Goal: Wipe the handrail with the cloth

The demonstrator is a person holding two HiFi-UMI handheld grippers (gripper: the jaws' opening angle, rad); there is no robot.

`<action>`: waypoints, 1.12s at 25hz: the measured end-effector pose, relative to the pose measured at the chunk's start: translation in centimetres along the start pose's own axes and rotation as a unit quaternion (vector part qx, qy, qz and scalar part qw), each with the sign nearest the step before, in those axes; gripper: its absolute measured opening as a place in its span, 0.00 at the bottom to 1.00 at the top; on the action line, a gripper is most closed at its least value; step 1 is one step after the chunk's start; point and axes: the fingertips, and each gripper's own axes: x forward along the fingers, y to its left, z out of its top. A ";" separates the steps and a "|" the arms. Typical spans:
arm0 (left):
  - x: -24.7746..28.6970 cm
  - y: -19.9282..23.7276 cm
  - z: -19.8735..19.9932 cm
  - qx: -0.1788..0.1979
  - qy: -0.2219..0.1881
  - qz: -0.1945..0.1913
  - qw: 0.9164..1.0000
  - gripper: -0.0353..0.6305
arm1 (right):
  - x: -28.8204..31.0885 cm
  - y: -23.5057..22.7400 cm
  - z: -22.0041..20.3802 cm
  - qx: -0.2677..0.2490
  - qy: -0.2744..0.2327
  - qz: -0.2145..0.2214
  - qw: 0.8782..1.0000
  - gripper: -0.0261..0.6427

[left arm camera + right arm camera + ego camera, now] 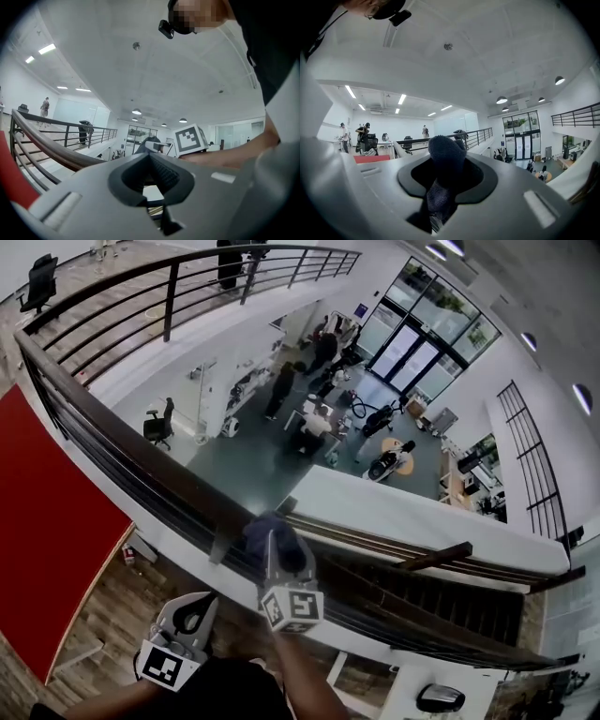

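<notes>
The dark wooden handrail runs diagonally from the upper left to the lower right in the head view, above thin dark bars. My right gripper is shut on a dark blue cloth, which rests on top of the rail near the bottom centre. In the right gripper view the bunched cloth fills the shut jaws of my right gripper and hides the fingertips. My left gripper hangs lower left, short of the rail, shut on nothing. The left gripper view shows its closed jaws, the handrail and the cloth beyond.
Past the rail lies an open atrium with several people on the floor below. A red panel lies to the left on the wooden floor. A second railing bounds the far side, and a staircase descends at the right.
</notes>
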 end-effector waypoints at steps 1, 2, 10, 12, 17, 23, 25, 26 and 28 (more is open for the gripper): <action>-0.1 0.3 -0.1 -0.003 0.002 -0.001 1.000 0.05 | 0.7 0.1 -0.7 0.001 0.010 -0.001 1.000 0.19; -0.2 0.6 -0.1 -0.006 0.003 -0.002 1.000 0.05 | 1.5 0.3 -1.3 -0.001 0.018 -0.001 1.000 0.19; 0.1 2.7 -0.6 -0.024 0.008 -0.002 1.000 0.05 | 4.7 1.4 -5.6 -0.095 0.084 -0.012 0.992 0.19; 0.1 2.7 -0.7 -0.029 0.012 -0.006 0.999 0.05 | 4.8 1.7 -6.1 -0.119 0.103 -0.013 0.987 0.19; 0.1 2.6 -0.3 -0.030 0.009 -0.013 0.999 0.05 | 4.7 1.4 -6.3 -0.127 0.128 -0.029 0.983 0.19; 0.0 2.6 -0.5 -0.033 0.014 -0.022 0.999 0.05 | 3.7 0.1 -6.7 -0.139 0.142 -0.054 0.979 0.19; 0.2 1.9 -0.5 -0.031 0.011 -0.028 0.999 0.05 | 3.0 -0.6 -6.9 -0.144 0.147 -0.059 0.977 0.19; 0.2 1.5 -0.5 -0.030 0.011 -0.031 0.999 0.05 | 2.6 -1.0 -7.0 -0.145 0.149 -0.061 0.976 0.19; 0.3 0.8 -0.7 -0.031 0.012 -0.037 0.999 0.05 | 2.0 -1.7 -7.1 -0.145 0.152 -0.066 0.975 0.19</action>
